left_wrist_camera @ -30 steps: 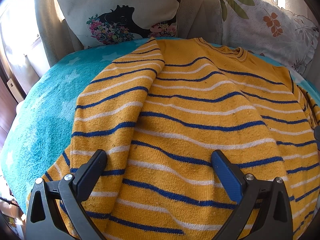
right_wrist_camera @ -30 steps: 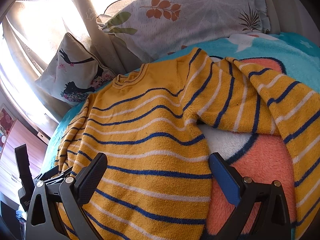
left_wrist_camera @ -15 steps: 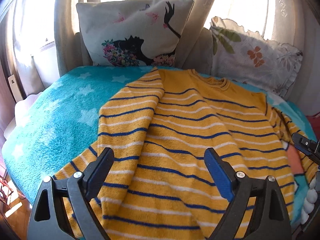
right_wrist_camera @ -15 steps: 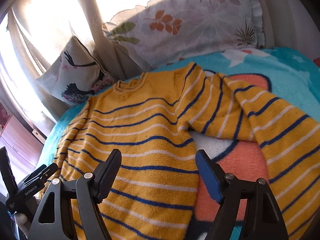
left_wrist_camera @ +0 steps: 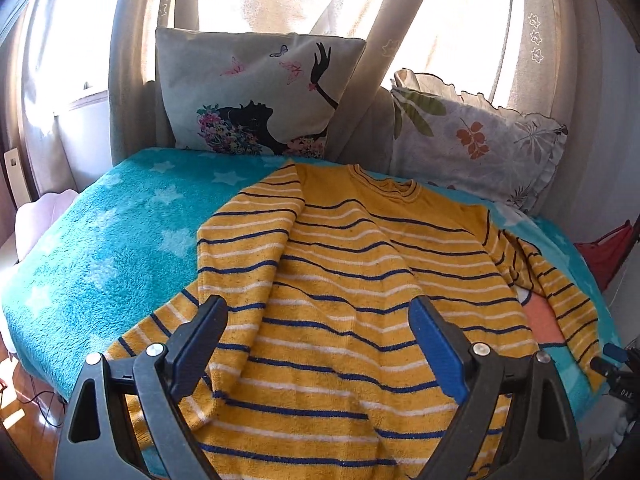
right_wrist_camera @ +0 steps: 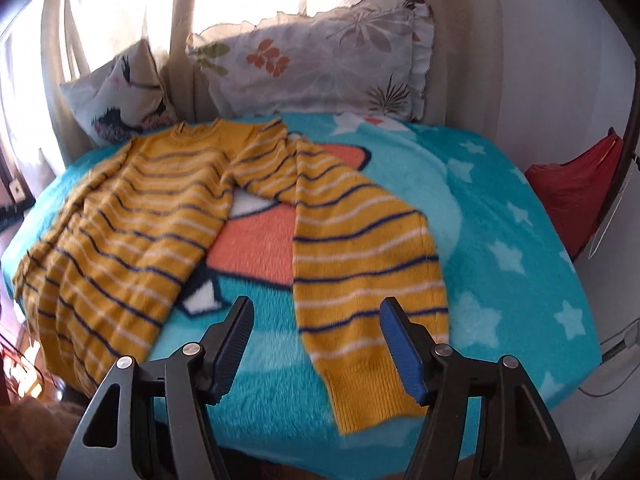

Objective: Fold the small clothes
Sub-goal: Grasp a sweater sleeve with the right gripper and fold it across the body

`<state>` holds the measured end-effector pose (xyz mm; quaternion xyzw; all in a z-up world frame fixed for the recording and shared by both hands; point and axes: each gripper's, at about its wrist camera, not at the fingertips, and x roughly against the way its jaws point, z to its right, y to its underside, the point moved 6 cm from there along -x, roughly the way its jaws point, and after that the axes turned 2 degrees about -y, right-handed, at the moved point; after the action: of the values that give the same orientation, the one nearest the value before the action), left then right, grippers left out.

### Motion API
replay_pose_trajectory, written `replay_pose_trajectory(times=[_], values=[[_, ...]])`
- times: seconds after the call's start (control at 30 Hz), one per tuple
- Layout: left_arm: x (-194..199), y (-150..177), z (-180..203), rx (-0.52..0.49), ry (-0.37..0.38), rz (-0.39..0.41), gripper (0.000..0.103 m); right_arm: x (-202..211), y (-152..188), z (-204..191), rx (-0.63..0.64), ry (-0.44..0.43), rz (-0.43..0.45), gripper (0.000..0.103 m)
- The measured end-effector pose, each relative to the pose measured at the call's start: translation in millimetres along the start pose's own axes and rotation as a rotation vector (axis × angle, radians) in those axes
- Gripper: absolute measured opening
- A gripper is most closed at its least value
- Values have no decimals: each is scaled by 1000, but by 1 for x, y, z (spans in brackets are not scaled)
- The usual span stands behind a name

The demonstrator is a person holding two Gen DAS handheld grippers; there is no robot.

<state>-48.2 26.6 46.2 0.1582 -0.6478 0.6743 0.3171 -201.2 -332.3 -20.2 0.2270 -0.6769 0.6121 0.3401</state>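
Right tool (right_wrist_camera: 316, 344) (jaws closing, unclamped) above sweater (right_wrist_camera: 120, 216) sleeve cuff (right_wrist_camera: 372, 396).

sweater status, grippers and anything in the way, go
Left gripper open, right gripper open and closing, nothing gripped. Striped sweater flat on blanket, one sleeve folded in, right sleeve spread out. Nothing blocking.

Bright backlit curtains (left_wrist_camera: 280, 4) glare; fisheye edges dark, slight blur
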Motion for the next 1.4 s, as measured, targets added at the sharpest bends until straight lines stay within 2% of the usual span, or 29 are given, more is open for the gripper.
replay_pose_trajectory(times=[0.07,0.1,0.13,0.17,0.2,0.3,0.4,0.5,0.6,0.67,0.73,0.77,0.83,0.87,0.9,1.0,1.1,1.23,1.33,1.4], values=[[-4,2,1,6,7,-15,91,-14,23,-5,69,50,-60,70],[-6,3,0,12,8,-23,91,-21,32,-3,89,79,-82,66],[-8,3,-2,18,7,-30,91,-24,38,1,93,97,-84,66],[-9,4,-3,24,5,-34,91,-22,36,7,63,69,-55,49],[-10,4,-5,30,3,-37,91,-22,33,17,13,56,-63,18],[-8,3,-9,40,-7,-32,91,-16,11,38,-94,-6,-31,5],[-3,-2,-17,55,-9,-21,91,-3,-28,55,-111,57,43,5],[8,-10,-32,78,-33,12,91,4,-73,92,-200,112,109,5],[18,-18,-56,106,-86,39,91,-5,-98,140,-263,297,113,5],[23,-21,-77,127,-129,50,91,-18,-101,171,-287,447,68,6],[26,-21,-97,143,-175,55,91,-27,-96,191,-353,547,27,7],[26,-20,-108,149,-196,56,91,-27,-92,192,-390,540,30,11],[25,-14,-126,152,-229,46,91,-23,-86,182,-444,454,82,31],[23,-11,-134,150,-242,36,91,-22,-84,172,-447,416,103,46],[20,-6,-141,147,-255,21,91,-21,-83,160,-436,386,116,50],[11,8,-156,147,-255,-37,91,-30,-85,109,-378,262,122,50],[3,23,-154,137,-183,-88,91,-39,-94,54,-318,90,138,50],[-6,44,-132,54,-110,-150,91,-58,-107,-14,-236,-73,134,53],[-5,55,-109,0,-23,-169,91,-78,-106,-54,-189,-136,101,53],[-7,60,-92,-54,7,-182,91,-87,-102,-72,-177,-157,81,53]])
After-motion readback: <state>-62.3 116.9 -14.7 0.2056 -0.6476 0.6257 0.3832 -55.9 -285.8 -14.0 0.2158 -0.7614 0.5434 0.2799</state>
